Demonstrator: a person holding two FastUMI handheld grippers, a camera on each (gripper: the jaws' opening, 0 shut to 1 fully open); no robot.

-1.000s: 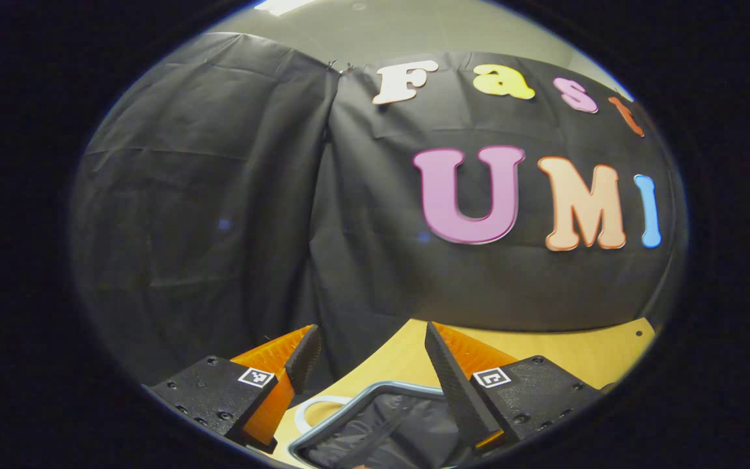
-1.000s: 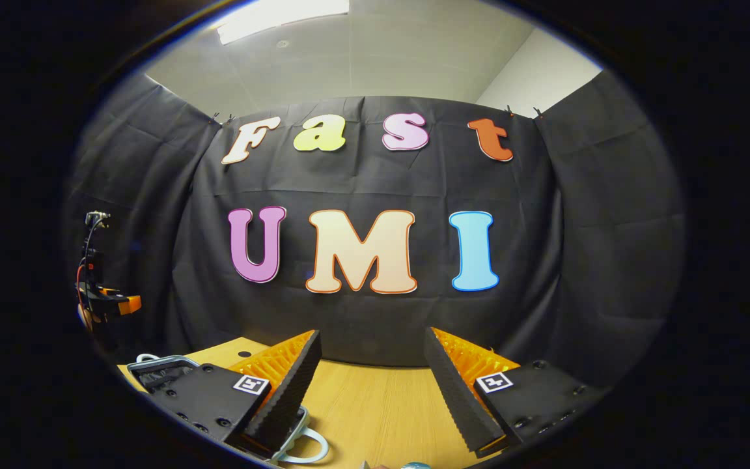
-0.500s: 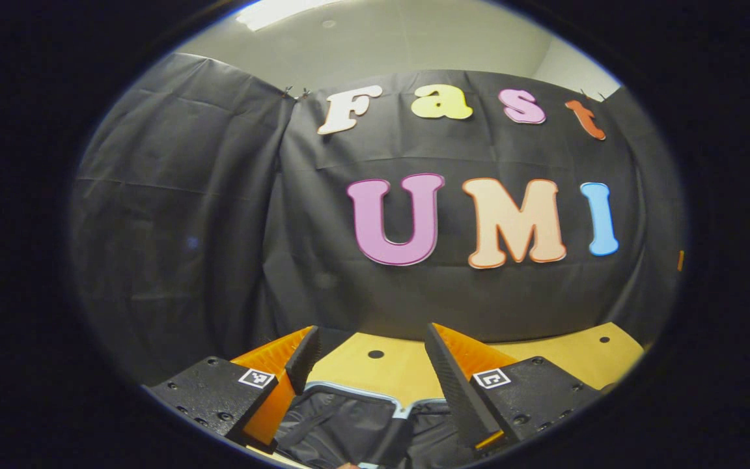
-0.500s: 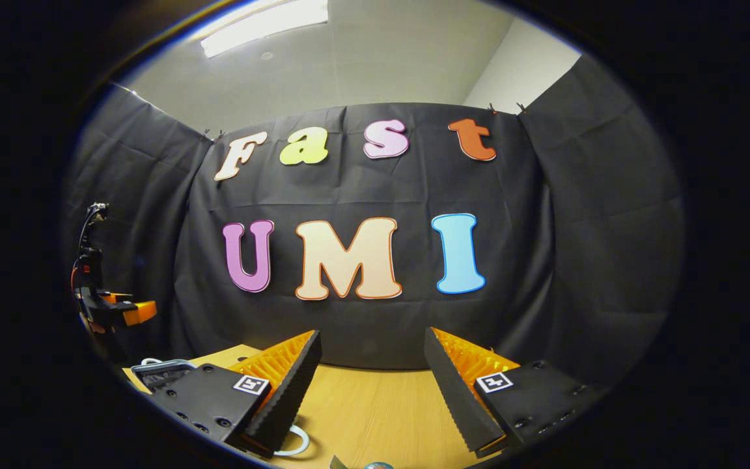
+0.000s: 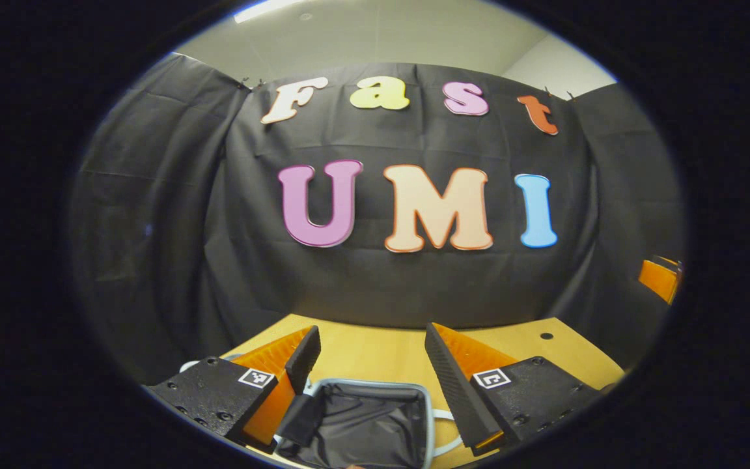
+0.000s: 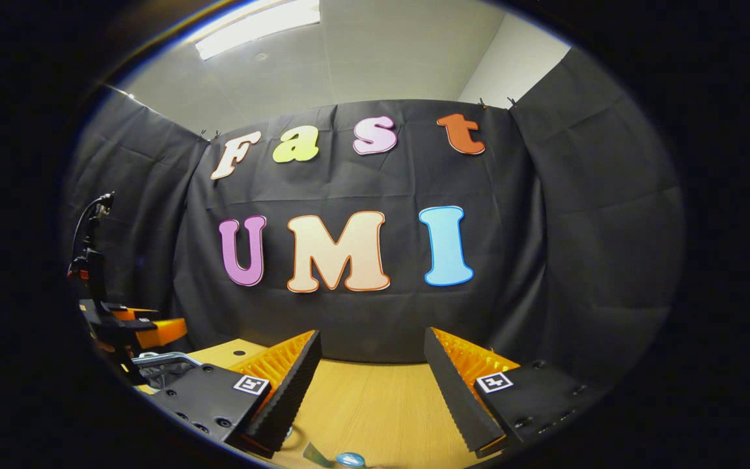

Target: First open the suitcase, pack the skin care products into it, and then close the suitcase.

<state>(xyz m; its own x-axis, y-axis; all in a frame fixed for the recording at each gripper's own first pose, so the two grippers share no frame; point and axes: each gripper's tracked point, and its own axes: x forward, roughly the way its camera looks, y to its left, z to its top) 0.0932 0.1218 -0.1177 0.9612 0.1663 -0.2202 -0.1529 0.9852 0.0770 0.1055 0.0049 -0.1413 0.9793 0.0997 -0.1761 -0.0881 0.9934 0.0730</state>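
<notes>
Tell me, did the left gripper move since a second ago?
Yes. The left gripper swung to its right: the wall letters slid leftward in its view, and the open suitcase now sits between its fingers.

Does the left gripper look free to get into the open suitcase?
Probably yes: the left gripper hangs above the suitcase, jaws apart and empty, with the dark lining exposed and nothing between them.

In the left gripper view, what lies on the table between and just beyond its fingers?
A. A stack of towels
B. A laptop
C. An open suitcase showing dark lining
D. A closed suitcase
C: the suitcase lies open on the table, its grey rim framing dark fabric lining.
</notes>
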